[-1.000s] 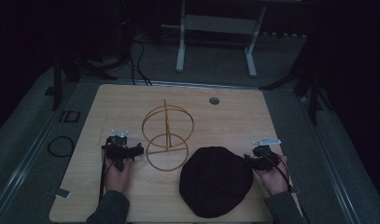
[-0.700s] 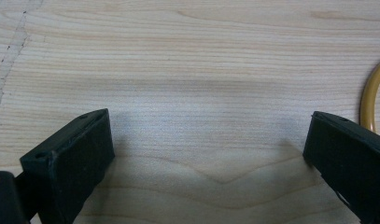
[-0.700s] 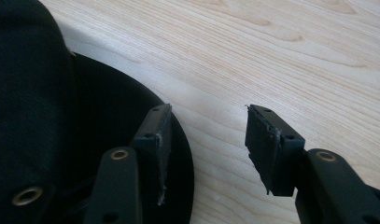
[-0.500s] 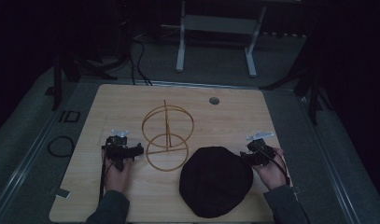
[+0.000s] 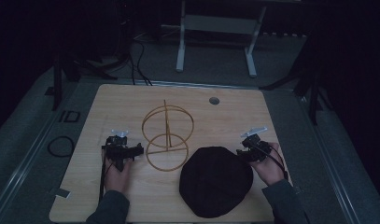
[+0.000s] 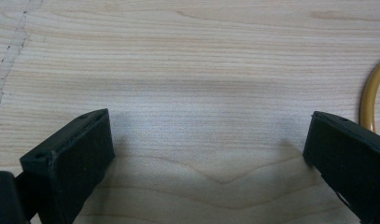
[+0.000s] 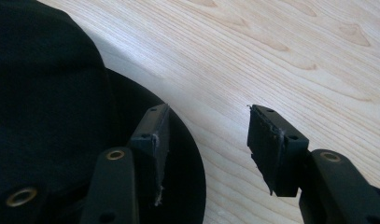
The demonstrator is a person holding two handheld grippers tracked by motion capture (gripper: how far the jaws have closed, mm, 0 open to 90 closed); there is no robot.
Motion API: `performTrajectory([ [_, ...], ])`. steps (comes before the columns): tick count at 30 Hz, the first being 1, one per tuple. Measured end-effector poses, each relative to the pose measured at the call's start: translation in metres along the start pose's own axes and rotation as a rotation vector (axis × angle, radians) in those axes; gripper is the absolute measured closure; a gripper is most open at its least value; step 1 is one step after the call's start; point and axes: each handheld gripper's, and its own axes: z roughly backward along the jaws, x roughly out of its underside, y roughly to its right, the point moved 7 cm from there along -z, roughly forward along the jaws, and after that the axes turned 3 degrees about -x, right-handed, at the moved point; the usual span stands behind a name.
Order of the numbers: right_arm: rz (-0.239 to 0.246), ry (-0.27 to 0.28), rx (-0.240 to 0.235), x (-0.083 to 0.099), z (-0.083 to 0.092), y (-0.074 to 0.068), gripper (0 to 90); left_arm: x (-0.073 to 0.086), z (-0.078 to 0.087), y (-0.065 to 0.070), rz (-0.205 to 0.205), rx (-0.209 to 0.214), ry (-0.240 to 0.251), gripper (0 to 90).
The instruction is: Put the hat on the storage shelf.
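Two tools rest in your hands over the light wooden table (image 5: 131, 100). Your left tool (image 5: 132, 151) sits at the near left, its jaws spread wide with nothing but bare table (image 6: 201, 70) between them; the yellow wire hoop stand (image 5: 168, 136), two rings on an upright rod, stands just right of it, and a curve of its ring (image 6: 372, 100) shows beside one jaw. Your right tool (image 5: 243, 150) sits at the near right, at the right edge of the round black fabric cap (image 5: 215, 181). Its jaws have just been opening and stand apart; one jaw hangs over the cap brim (image 7: 187, 154), the other over the table. Nothing is clamped between them.
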Motion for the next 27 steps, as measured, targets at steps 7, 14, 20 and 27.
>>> performTrajectory([
  [7,0.028,-0.023,-0.012,-0.006,0.002,-0.003,47.8,0.000,0.000,0.000,0.001,0.000,0.001,1.2],
  [14,0.029,-0.037,-0.050,-0.011,0.007,-0.006,47.5,0.000,0.000,0.000,0.000,0.000,0.000,1.2],
  [20,0.037,-0.040,-0.064,-0.014,0.012,-0.007,46.4,0.000,0.000,0.000,0.000,0.000,0.000,1.2],
  [27,0.051,-0.059,-0.073,-0.015,0.016,-0.010,45.8,0.000,0.000,0.000,0.000,0.000,0.000,1.2],
])
